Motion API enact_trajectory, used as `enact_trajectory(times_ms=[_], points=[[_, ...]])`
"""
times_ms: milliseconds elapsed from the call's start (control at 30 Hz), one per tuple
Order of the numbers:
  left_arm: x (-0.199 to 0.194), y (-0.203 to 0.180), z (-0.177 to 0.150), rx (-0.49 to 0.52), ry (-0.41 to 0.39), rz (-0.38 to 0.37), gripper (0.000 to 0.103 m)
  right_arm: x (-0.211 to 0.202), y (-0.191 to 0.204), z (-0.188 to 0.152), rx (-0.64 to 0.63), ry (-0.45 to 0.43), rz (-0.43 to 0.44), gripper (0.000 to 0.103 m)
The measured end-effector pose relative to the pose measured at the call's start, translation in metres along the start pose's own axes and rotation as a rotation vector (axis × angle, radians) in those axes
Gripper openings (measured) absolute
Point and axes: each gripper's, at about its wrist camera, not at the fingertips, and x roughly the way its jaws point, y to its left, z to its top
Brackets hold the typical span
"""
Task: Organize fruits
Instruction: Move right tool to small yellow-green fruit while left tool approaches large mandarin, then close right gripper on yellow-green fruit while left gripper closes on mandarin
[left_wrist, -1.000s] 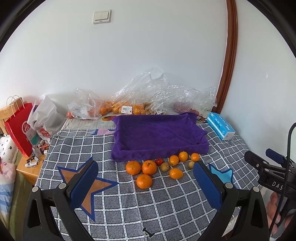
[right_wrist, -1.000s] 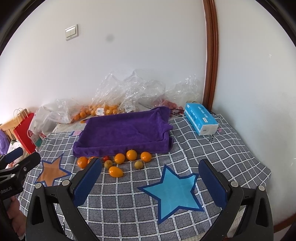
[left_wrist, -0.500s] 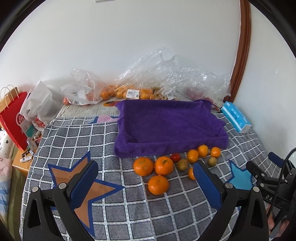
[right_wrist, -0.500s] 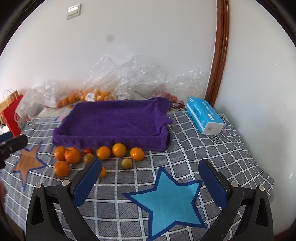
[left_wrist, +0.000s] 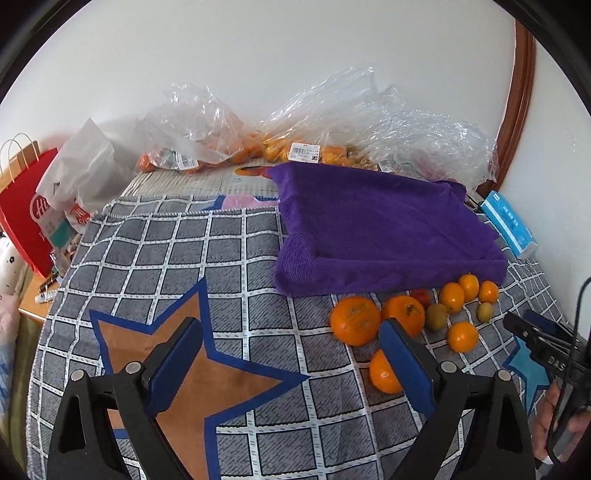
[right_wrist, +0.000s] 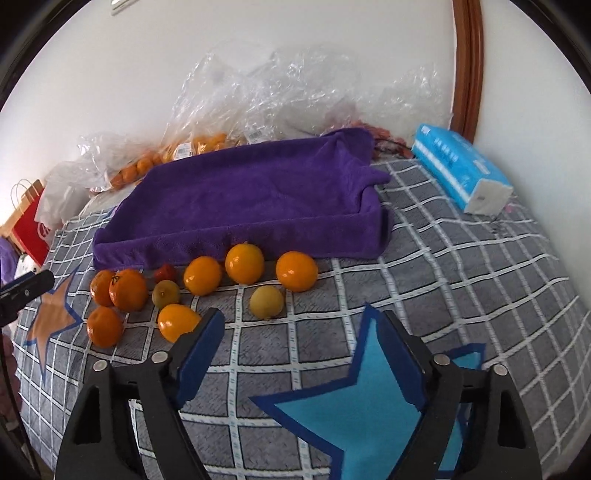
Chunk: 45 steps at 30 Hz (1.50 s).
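Closing right claw (right_wrist: 299, 339), empty, yellow fruit (right_wrist: 266, 301) just ahead

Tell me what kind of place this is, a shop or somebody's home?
Most likely a home, perhaps a bedroom: a checked star-patterned cover lies over what may be a bed, clear shopping bags of fruit sit against the wall, and a blue tissue pack lies nearby.

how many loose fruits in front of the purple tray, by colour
orange fruit: 7
red fruit: 1
yellow-green fruit: 2
total: 10
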Motion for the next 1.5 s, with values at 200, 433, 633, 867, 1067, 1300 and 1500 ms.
enact_trajectory(times_ms=[200,433,633,867,1067,1300,1500], points=[[0.003,0.003,-0.009,0.010,-0.002,-0.009,0.096,0.033,0.010,-0.001,-0.003,0.046,0.002,0.051],[0.008,-0.002,-0.013,-0.011,0.032,-0.113,0.089,0.045,0.019,0.002,-0.034,0.045,-0.004,0.026],[0.022,-0.032,-0.020,0.020,0.075,-0.181,0.079,0.032,0.014,-0.006,-0.069,0.030,-0.041,0.026],[0.036,-0.056,-0.030,0.035,0.115,-0.202,0.066,0.021,-0.003,-0.019,-0.048,0.034,-0.029,0.026],[0.042,-0.064,-0.038,0.052,0.077,-0.143,0.054,0.018,0.003,-0.021,-0.070,-0.006,-0.061,0.026],[0.043,-0.058,-0.036,0.027,0.070,-0.162,0.051,0.017,0.011,-0.023,-0.104,-0.004,-0.083,0.026],[0.043,-0.058,-0.036,0.029,0.068,-0.170,0.053,0.017,0.012,-0.023,-0.098,0.007,-0.094,0.026]])
